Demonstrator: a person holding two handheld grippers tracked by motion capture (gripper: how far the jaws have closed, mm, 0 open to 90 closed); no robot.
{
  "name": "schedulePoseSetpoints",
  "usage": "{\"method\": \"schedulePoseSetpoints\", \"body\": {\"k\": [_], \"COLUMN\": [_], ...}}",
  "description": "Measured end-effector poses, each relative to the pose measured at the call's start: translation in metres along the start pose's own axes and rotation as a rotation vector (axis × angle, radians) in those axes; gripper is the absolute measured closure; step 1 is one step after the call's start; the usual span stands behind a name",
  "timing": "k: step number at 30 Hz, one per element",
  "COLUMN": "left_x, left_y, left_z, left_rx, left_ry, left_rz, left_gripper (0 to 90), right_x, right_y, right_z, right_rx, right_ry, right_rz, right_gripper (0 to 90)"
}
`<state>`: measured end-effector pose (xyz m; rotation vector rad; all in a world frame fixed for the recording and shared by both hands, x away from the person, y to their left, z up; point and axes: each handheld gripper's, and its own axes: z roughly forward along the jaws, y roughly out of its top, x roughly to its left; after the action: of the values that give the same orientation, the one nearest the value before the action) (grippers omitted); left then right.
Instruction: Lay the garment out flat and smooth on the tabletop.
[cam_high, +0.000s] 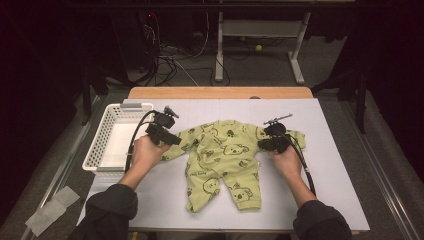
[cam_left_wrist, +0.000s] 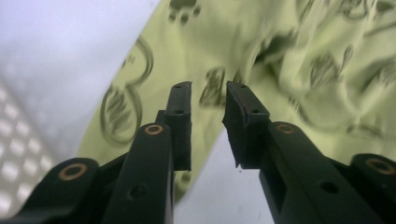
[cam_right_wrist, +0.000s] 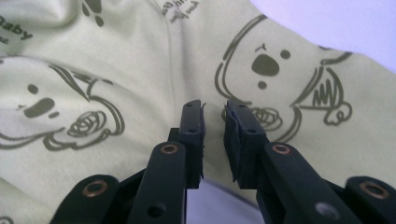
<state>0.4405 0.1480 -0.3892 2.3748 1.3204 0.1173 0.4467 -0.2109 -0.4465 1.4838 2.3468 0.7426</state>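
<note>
Green cotton baby romper (cam_high: 223, 159) with printed bear faces lies flat and soft on the white table mat (cam_high: 330, 165), spread between both claws. White plastic lattice basket (cam_high: 107, 142) sits just outside the left gripper (cam_high: 170, 138), bare mat beyond. Left gripper (cam_left_wrist: 208, 100) hangs over the sleeve edge, jaws parted, nothing pinched. Right gripper (cam_right_wrist: 215, 116) rests over the opposite sleeve, a narrow gap showing, no cloth between the pads.

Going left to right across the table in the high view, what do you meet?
White basket → left tool → green baby romper with bear print → right tool.
</note>
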Motion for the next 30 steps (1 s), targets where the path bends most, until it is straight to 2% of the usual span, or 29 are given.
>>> {"method": "schedulePoseSetpoints", "body": {"k": [3, 7, 9, 12, 15, 19, 20, 23, 25, 27, 30], "left_x": [-0.001, 0.005, 0.007, 0.008, 0.006, 0.003, 0.001, -0.002, -0.001, -0.002, -0.008], "left_y": [0.016, 0.038, 0.046, 0.049, 0.052, 0.054, 0.054, 0.055, 0.055, 0.054, 0.052], "left_z": [0.007, 0.028, 0.036, 0.045, 0.056, 0.067, 0.071, 0.074, 0.076, 0.079, 0.081], "left_rx": [-0.021, -0.02, -0.027, -0.028, -0.001, 0.011, 0.027, 0.034, 0.037, 0.061, 0.058], "left_ry": [-0.001, -0.032, -0.037, -0.048, -0.028, -0.034, -0.024, -0.012, -0.011, -0.01, 0.038], "left_rz": [0.004, -0.027, -0.042, -0.045, -0.021, -0.021, -0.005, 0.011, 0.016, 0.014, 0.051], "left_gripper": [66.3, 61.6, 59.0, 54.3, 50.5, 47.9, 47.4, 46.7, 46.7, 46.8, 48.7], "right_x": [0.002, 0.008, 0.01, 0.015, 0.019, 0.025, 0.026, 0.027, 0.028, 0.031, 0.037], "right_y": [0.005, 0.013, 0.017, 0.021, 0.026, 0.031, 0.031, 0.033, 0.034, 0.035, 0.036], "right_z": [0.001, 0.005, 0.01, 0.012, 0.014, 0.019, 0.02, 0.022, 0.023, 0.024, 0.026], "right_rx": [-0.002, -0.004, 0.015, -0.005, -0.015, 0.008, 0.01, 0.036, 0.043, 0.048, 0.056], "right_ry": [0.005, 0.017, 0.025, 0.038, 0.056, 0.061, 0.06, 0.062, 0.053, 0.033, 0.003], "right_rz": [-0.001, -0.017, -0.023, -0.019, -0.026, -0.04, -0.043, -0.044, -0.054, -0.074, -0.11], "right_gripper": [77.8, 75.5, 72.4, 71.1, 68.9, 64.4, 63.5, 57.8, 56.8, 56.3, 57.8]}}
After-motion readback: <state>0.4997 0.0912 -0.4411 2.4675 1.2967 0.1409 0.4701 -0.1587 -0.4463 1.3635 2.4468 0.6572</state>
